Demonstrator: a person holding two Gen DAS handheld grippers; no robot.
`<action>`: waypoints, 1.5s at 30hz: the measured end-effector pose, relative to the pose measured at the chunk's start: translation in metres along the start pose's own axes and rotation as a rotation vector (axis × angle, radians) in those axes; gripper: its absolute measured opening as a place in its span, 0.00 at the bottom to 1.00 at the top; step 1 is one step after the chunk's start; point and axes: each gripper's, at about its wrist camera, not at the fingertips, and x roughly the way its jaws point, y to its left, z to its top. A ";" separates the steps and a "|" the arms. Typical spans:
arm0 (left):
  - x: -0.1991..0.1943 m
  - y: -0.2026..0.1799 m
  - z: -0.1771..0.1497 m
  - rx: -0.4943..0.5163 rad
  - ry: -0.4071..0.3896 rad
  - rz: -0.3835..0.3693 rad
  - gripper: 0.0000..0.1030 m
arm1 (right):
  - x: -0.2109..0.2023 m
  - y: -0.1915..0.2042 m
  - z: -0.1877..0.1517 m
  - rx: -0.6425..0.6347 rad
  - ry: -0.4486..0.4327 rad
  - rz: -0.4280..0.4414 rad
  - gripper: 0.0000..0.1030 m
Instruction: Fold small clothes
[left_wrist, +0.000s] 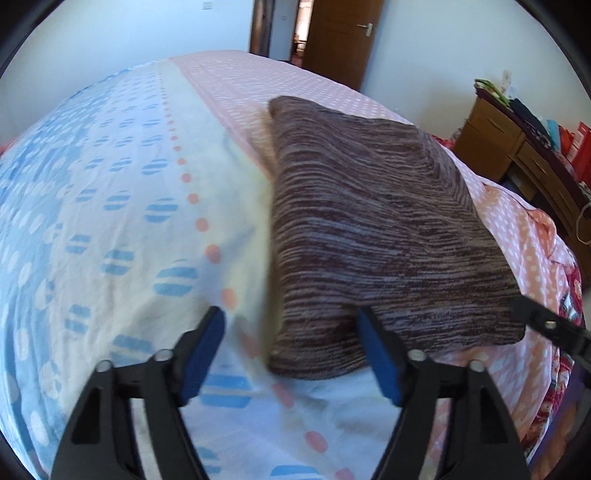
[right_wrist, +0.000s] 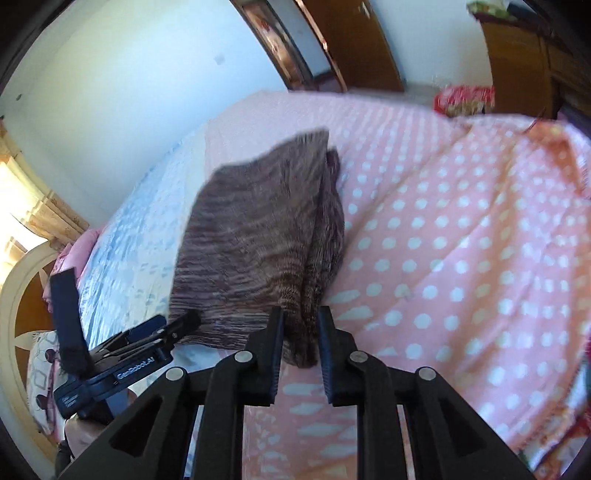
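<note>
A brown and grey striped knit garment (left_wrist: 373, 229) lies folded into a thick rectangle on the bed. My left gripper (left_wrist: 291, 332) is open, its jaws wide apart around the garment's near left corner, the blue pads (left_wrist: 207, 354) clear of the cloth. My right gripper (right_wrist: 301, 332) is shut on the garment's (right_wrist: 258, 236) near right corner, with the knit bunched between the jaws. In the right wrist view the left gripper (right_wrist: 177, 325) shows at the lower left, by the garment's near edge.
The bed has a pink white-dotted cover (right_wrist: 461, 258) on the right and a blue-and-white patterned sheet (left_wrist: 92, 206) on the left. A wooden dresser (left_wrist: 517, 147) with clutter stands right of the bed. A wooden door (left_wrist: 340, 37) is behind.
</note>
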 end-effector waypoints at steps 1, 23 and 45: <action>-0.003 0.004 -0.001 -0.019 -0.003 0.006 0.83 | -0.015 0.004 -0.002 -0.025 -0.052 -0.027 0.22; -0.151 -0.031 -0.030 0.117 -0.463 0.151 1.00 | -0.168 0.077 -0.061 -0.409 -0.446 -0.255 0.68; -0.237 -0.049 -0.074 0.091 -0.675 0.207 1.00 | -0.231 0.123 -0.078 -0.425 -0.612 -0.153 0.85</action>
